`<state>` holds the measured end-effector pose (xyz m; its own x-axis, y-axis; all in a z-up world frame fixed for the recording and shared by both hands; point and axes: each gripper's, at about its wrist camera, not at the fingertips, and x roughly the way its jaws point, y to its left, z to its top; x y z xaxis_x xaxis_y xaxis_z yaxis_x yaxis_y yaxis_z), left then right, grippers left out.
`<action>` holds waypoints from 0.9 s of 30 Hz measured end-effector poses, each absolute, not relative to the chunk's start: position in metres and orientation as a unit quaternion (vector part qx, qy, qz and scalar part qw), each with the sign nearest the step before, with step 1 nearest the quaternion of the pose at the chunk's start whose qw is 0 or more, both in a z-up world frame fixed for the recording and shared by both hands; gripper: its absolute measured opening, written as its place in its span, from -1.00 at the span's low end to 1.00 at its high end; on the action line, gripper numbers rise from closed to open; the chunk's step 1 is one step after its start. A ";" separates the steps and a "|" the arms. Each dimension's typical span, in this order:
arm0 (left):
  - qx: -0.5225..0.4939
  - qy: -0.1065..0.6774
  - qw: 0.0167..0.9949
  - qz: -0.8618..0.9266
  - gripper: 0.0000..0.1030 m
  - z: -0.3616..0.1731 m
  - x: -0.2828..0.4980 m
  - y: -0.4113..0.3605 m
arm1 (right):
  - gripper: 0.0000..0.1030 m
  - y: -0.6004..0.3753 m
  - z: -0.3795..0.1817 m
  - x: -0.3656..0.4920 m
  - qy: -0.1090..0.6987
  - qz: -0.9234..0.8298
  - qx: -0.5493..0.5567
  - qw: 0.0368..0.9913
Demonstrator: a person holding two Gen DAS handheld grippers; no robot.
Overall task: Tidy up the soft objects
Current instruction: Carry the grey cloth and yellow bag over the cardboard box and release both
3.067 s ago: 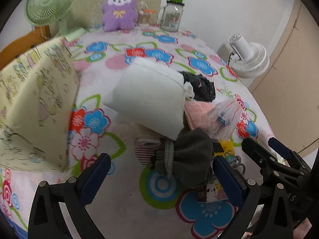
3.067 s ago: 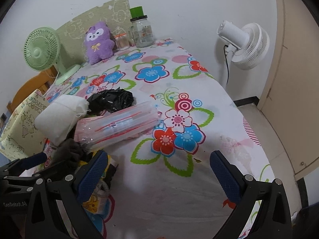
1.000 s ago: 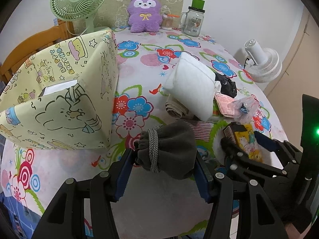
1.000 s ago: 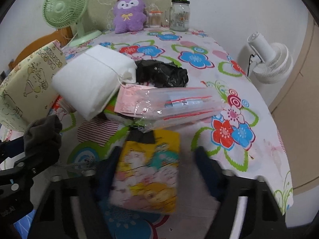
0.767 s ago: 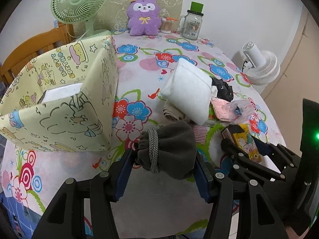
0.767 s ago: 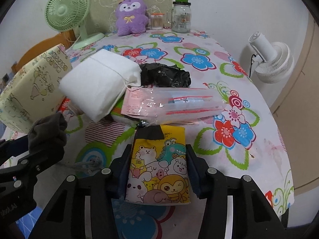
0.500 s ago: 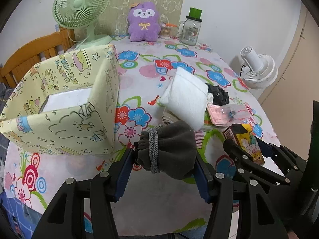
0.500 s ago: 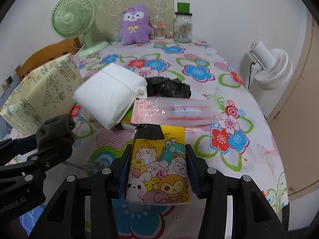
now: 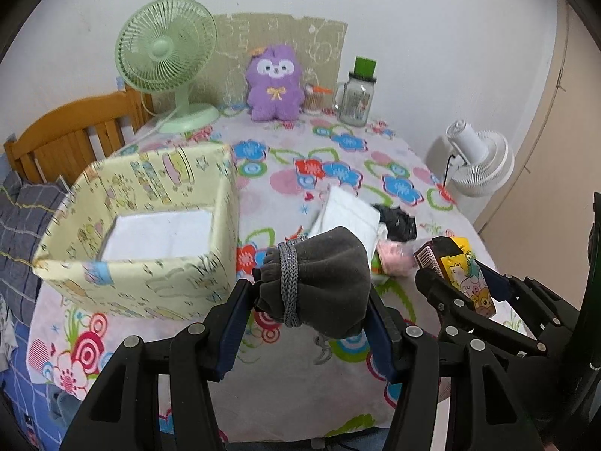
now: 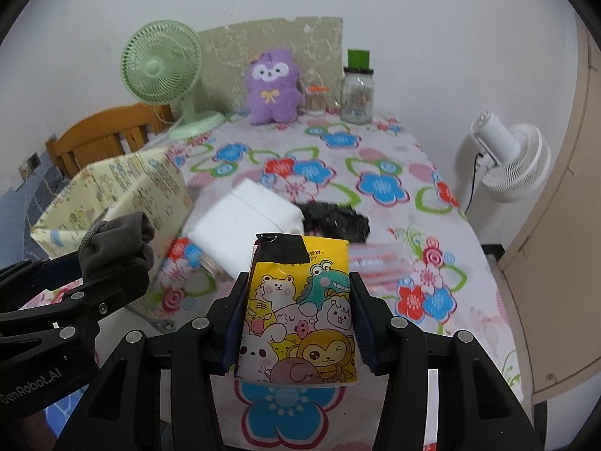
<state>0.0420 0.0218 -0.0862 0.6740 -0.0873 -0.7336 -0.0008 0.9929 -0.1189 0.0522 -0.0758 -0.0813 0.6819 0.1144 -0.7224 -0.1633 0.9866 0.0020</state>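
Observation:
My left gripper (image 9: pixel 306 295) is shut on a grey drawstring pouch (image 9: pixel 319 282) and holds it above the table's near edge, right of the open yellow fabric box (image 9: pixel 150 278). My right gripper (image 10: pixel 298 314) is shut on a yellow cartoon-animal packet (image 10: pixel 300 319), also held above the table. The packet also shows in the left wrist view (image 9: pixel 456 268), and the pouch in the right wrist view (image 10: pixel 116 242). On the floral tablecloth lie a white pillow-like bag (image 10: pixel 244 221), a black plastic bag (image 10: pixel 334 220) and a clear pink-striped packet (image 10: pixel 379 259).
At the table's back stand a green fan (image 9: pixel 167 60), a purple plush toy (image 9: pixel 274 82), a small jar (image 9: pixel 313 99) and a glass jar with a green lid (image 9: pixel 357 97). A wooden chair (image 9: pixel 71 131) is at the left. A white fan (image 9: pixel 479 161) stands on the floor at the right.
Both grippers closed on their items and lifted them off the table. They have drawn back and up, so more of the table and the inside of the box show.

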 end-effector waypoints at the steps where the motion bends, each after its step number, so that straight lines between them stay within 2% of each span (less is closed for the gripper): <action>1: -0.054 0.399 0.915 -0.023 0.15 -0.083 0.042 0.023 | 0.02 -0.075 -0.079 0.053 0.388 0.077 -0.032 0.918; 14: -0.056 0.348 0.936 0.008 0.15 -0.043 0.041 0.053 | 0.02 -0.043 -0.037 0.068 0.341 0.112 -0.045 0.932; 27: -0.070 0.319 0.943 0.067 0.15 -0.021 0.043 0.106 | 0.02 0.021 -0.020 0.093 0.322 0.185 -0.057 0.927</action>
